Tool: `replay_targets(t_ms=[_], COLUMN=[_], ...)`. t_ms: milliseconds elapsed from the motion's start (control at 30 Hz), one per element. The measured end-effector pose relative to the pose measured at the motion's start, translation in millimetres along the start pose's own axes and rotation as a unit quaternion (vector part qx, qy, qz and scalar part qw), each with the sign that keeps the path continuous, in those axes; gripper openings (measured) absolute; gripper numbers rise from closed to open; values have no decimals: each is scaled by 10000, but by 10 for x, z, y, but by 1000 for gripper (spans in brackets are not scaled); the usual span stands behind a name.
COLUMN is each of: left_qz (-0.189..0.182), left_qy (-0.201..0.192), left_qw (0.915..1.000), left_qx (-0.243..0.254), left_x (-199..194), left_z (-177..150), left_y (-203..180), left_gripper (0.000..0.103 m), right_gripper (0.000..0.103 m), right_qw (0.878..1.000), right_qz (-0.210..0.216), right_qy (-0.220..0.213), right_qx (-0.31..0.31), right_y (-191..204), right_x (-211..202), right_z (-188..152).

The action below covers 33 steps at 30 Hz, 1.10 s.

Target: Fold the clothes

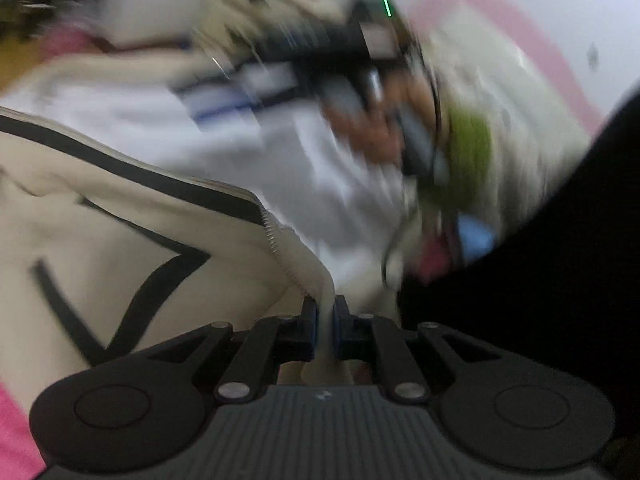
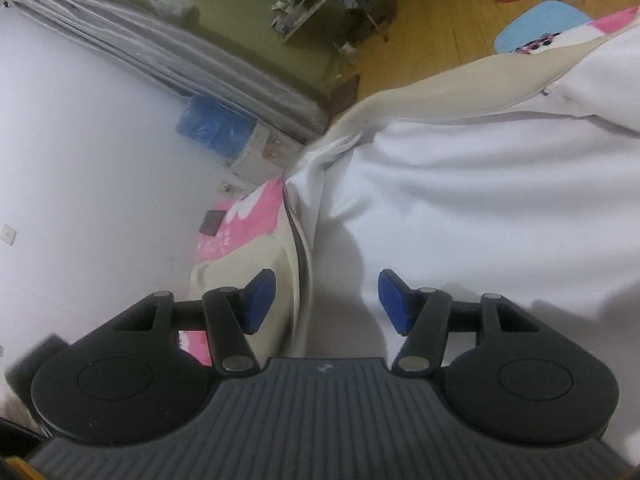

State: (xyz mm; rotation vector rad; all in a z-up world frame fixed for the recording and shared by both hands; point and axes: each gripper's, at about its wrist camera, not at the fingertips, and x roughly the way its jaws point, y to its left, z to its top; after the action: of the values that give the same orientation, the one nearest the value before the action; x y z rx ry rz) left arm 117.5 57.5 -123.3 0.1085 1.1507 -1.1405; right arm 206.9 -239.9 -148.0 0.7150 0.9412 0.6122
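One garment, a cream jacket (image 1: 132, 216) with black stripe trim and a zipper along its edge, is seen in the left wrist view. It lies ahead of the left gripper (image 1: 326, 326) and spreads up and to the left from the fingertips. Its zippered edge runs as a long diagonal from the upper left down to the jaws. The jaws are pressed together on a thin fold of that cream edge, which is pinched between the two blue pads (image 1: 314, 330).

Past the fold, white lining fabric is seen, soft and creased. Further ahead, the other gripper and a hand are shown only as a blur.

In the right wrist view, the right gripper (image 2: 327, 300) is spread, with nothing between its two blue pads (image 2: 260, 300). The white lining (image 2: 480, 208) lies under and ahead of it, mostly to the right. A cream, dark-trimmed edge (image 2: 298, 264) runs away from the gripper just inside its left finger. A pink patterned cover (image 2: 244, 220) is seen beneath, ahead and to the left. How the whole garment is oriented cannot be told.
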Motion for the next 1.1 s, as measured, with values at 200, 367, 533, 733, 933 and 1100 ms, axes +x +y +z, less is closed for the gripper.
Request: replay_targets(t_ms=[200, 367, 533, 733, 933, 1100], left_qz=[320, 403, 409, 370, 352, 286], left_qy=[790, 848, 795, 750, 662, 648], left_qw=[9952, 9954, 9960, 9965, 9971, 9974], left_qx=[484, 163, 39, 59, 100, 107], left_x=[578, 781, 774, 720, 627, 585], left_z=[-196, -345, -372, -394, -412, -410], left_y=[-36, 19, 67, 83, 86, 89], left_gripper=[9, 10, 10, 10, 10, 10], right_gripper=[57, 57, 54, 18, 5, 5], right_qw=[9972, 9769, 9490, 9443, 9899, 9948], right_qz=[-303, -752, -1098, -1393, -114, -232], right_qy=[146, 203, 306, 313, -688, -971], right_qx=[-671, -1991, -2940, -2966, -1233, 193], right_y=[209, 625, 998, 861, 435, -301], right_x=[541, 1160, 1748, 1912, 971, 628], right_z=[199, 416, 479, 464, 569, 495])
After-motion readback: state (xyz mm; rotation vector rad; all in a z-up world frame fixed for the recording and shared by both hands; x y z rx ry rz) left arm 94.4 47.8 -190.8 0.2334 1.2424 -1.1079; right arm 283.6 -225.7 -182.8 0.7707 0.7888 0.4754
